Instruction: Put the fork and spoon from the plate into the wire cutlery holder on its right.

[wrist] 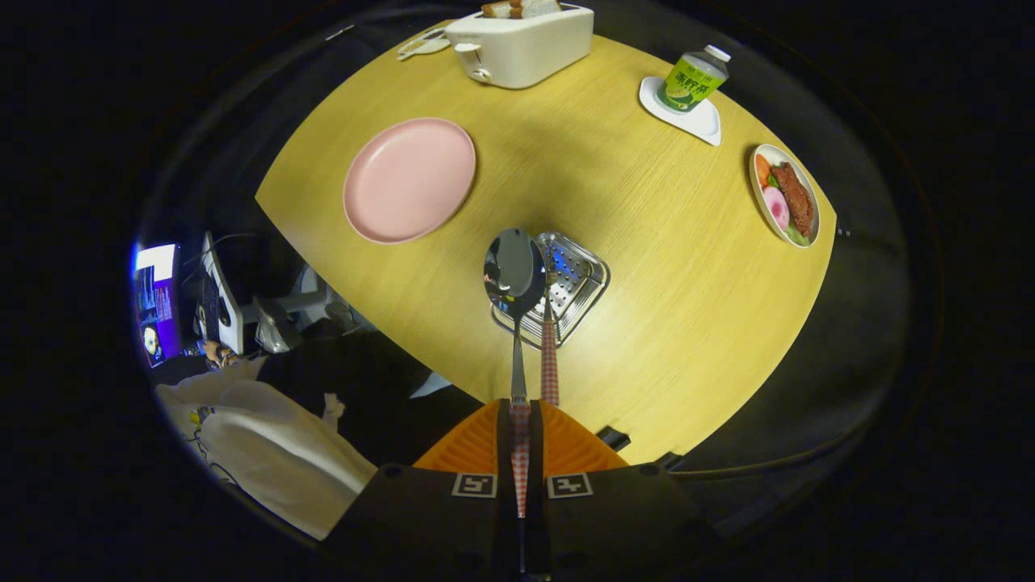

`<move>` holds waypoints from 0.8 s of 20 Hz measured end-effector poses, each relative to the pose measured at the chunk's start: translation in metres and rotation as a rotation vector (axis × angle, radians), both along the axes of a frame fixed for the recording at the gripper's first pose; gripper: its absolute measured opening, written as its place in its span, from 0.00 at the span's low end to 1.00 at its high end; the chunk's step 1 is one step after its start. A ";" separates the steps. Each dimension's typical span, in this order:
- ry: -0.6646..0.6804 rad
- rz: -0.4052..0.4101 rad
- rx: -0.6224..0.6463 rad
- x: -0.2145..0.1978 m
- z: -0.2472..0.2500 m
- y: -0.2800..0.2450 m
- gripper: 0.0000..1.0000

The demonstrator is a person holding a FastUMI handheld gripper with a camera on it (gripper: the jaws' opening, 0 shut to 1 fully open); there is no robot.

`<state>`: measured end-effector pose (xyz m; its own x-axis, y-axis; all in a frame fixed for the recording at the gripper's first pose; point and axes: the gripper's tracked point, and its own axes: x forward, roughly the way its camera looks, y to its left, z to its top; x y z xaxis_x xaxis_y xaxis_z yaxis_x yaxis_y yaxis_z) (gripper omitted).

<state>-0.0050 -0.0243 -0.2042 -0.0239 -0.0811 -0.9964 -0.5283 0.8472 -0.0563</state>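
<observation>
The gripper (520, 420) is closed on the spoon's (515, 279) checked handle, both fingers pressing it, and holds it above the table (687, 307). The spoon's long axis runs straight ahead, bowl far. Just beyond, the wire cutlery holder (576, 283) already has what looks like the fork (549, 356). Farther left, the pink plate (409, 179) lies bare, so only dropping the spoon in seems left.

- Fingers (521, 416) clamp the spoon (515, 271) above the cutlery holder (578, 283), whose mouth lies unblocked.
- Bare desk (671, 267) surrounds the holder.
- Pink plate (409, 179), toaster (521, 40), bottle (694, 79) and food dish (786, 196) stand well apart.
</observation>
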 end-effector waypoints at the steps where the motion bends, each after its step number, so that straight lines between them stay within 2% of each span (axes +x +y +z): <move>1: 0.036 0.010 -0.018 0.002 -0.006 -0.007 0.08; 6: 0.159 0.028 -0.061 0.012 -0.030 -0.025 0.08; 11: 0.227 -0.003 -0.051 0.027 -0.040 -0.023 0.10; 16: 0.270 -0.001 -0.049 0.032 -0.048 -0.017 0.12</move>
